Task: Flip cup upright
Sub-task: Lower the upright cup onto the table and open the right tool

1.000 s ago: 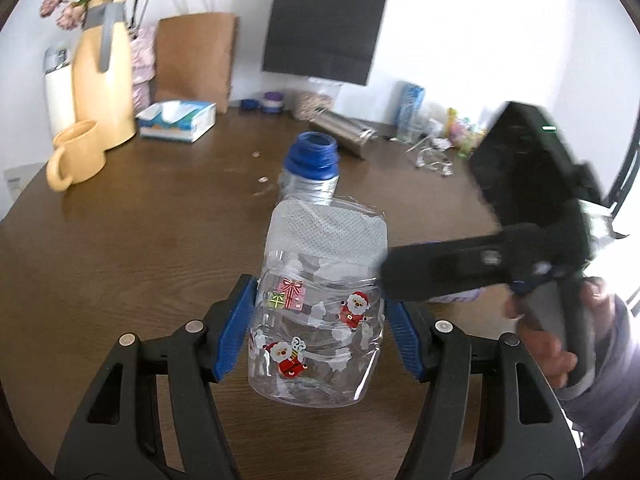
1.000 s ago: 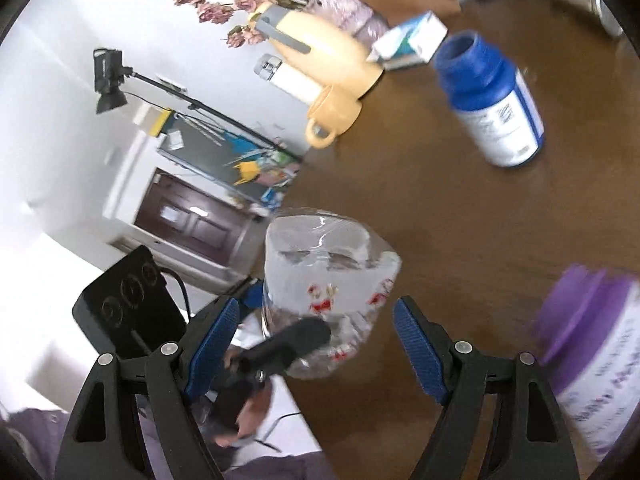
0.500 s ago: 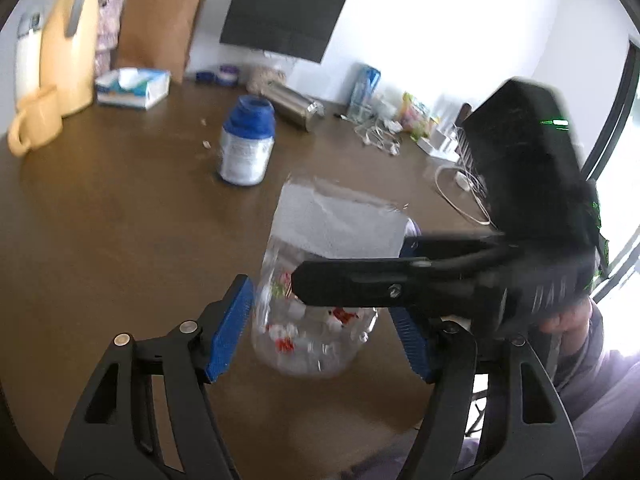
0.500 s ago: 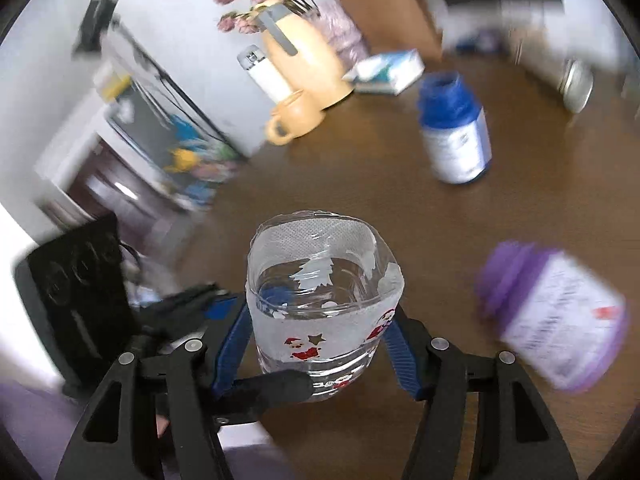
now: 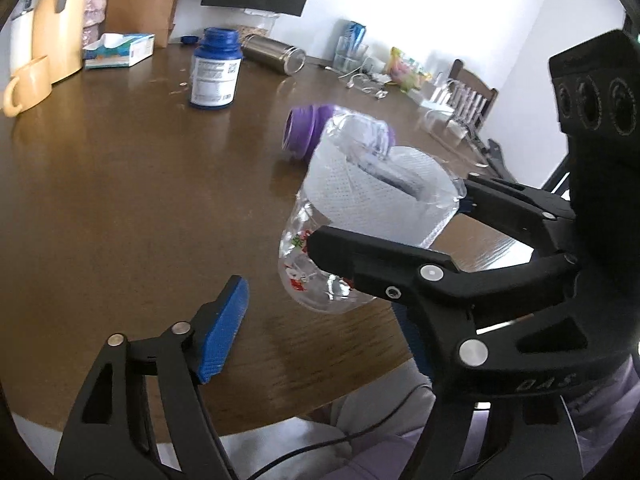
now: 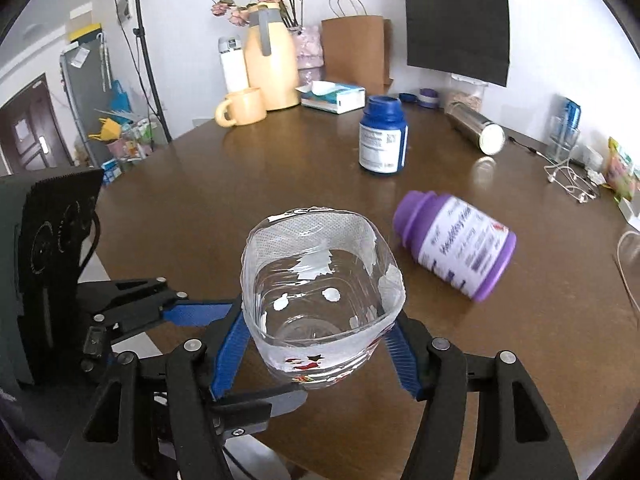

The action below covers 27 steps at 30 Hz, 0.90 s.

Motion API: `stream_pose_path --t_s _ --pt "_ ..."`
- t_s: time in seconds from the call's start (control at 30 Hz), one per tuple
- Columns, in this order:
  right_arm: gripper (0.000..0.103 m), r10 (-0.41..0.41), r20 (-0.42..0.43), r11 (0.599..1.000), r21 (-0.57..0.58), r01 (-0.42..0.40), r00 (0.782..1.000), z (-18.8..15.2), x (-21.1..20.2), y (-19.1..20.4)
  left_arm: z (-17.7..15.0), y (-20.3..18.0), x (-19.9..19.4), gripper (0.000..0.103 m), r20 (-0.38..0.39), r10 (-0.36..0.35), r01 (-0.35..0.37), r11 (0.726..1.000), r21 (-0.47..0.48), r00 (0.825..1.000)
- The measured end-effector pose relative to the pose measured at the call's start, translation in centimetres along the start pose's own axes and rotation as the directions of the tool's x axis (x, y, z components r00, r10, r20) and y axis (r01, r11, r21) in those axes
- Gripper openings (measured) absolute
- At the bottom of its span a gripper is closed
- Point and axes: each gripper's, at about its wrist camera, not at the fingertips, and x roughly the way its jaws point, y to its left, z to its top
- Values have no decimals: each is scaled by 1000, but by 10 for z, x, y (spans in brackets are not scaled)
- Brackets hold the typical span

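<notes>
The cup (image 6: pixel 320 300) is clear plastic with Santa stickers and a white band round its rim. My right gripper (image 6: pixel 316 344) is shut on its lower body and holds it mouth-up above the table's near edge. In the left wrist view the cup (image 5: pixel 352 216) sits tilted between the right gripper's black fingers (image 5: pixel 384 256). My left gripper (image 5: pixel 316 328) is open and apart from the cup; only its left blue pad (image 5: pixel 222 332) shows, the right one hidden. It also shows in the right wrist view (image 6: pixel 192 314), left of the cup.
On the brown table (image 6: pixel 240 184): a purple bottle (image 6: pixel 456 248) lying on its side, an upright blue-capped bottle (image 6: pixel 382 140), a steel flask (image 6: pixel 476 132), tissue box (image 6: pixel 334 96), yellow mug (image 6: pixel 240 108) and jug (image 6: pixel 270 68), cables at right (image 6: pixel 572 176).
The cup passed from my left gripper to my right. The right gripper closed on it and turned it mouth-up; the left gripper opened and drew back to the left.
</notes>
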Motion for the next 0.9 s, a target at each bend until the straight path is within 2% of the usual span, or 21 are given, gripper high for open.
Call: stream_pose_path --t_s 0.2,0.3,0.4,0.53,0.6,0.7,0.77,0.8,0.87,0.9 --pt "72 -74 28 996 -41 75 997 -6 -2 10 -11 -3 1 76 28 80 -79 997 -4 996" --pt "83 -63 54 997 -31 64 997 -7 -13 9 -13 -2 -4 77 43 99 -98 995 -12 994" --pt "83 -47 87 999 -23 50 995 -7 -29 8 -15 -3 -13 82 64 121 -121 993 -14 991" --pt "83 -31 142 1000 -3 31 989 -8 -61 6 -17 -8 -33 83 98 134 -134 991 -12 986" --pt "83 -24 172 1000 10 22 985 -9 -82 5 -17 -13 -48 85 126 161 -162 987 -3 979" --pt "83 -58 191 998 26 54 980 -7 -108 5 -14 -18 -76 93 195 241 -245 969 -3 951" --pt "84 -73 197 997 53 63 978 -5 -126 4 -10 -24 -104 99 260 296 -302 953 -18 919" --pt "84 -67 200 996 71 54 977 -6 -135 2 -10 -26 -113 103 275 314 -318 948 -29 909" --pt "84 -19 206 994 106 -3 978 -10 -151 -1 -8 -33 -139 103 301 369 -366 928 -69 879" --pt "84 12 201 994 106 -34 979 -13 -156 0 -9 -37 -146 103 307 385 -380 922 -80 870"
